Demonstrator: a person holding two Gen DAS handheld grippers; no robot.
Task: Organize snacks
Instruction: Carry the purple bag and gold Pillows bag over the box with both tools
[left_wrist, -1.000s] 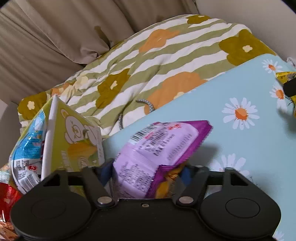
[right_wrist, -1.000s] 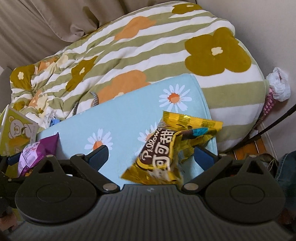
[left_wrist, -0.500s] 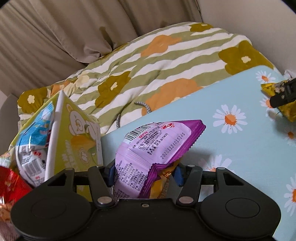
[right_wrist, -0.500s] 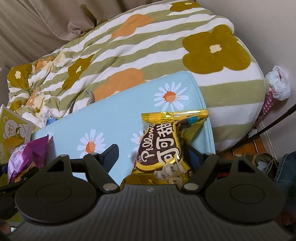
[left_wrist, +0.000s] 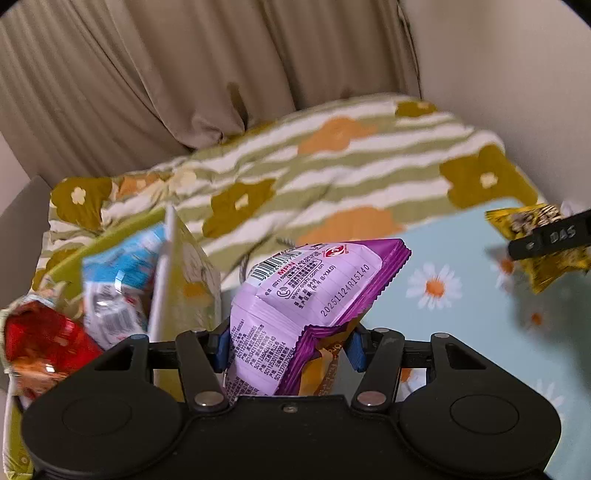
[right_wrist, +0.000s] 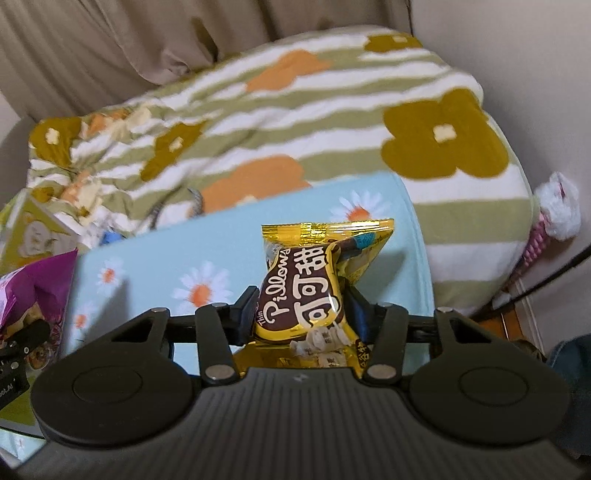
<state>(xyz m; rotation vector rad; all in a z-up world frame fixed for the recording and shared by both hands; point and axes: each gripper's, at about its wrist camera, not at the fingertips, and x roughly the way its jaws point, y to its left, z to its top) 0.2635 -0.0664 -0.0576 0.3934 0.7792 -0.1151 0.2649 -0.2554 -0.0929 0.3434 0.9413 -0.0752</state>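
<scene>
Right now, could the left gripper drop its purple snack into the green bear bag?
Probably yes. The left gripper is shut on the purple snack, and the green bear bag stands open just to its left in the left wrist view. Nothing sits between them, though the bag already holds other packets.

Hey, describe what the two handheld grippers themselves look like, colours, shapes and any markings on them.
Both are black plastic. The left gripper has a smooth body with two round discs, angled link arms on silver pivot pins, and blue finger pads. The right gripper matches in shape, but its body is ribbed with fine ridges. From the left camera, one of its fingers shows raised lettering, too blurred to read.
</scene>
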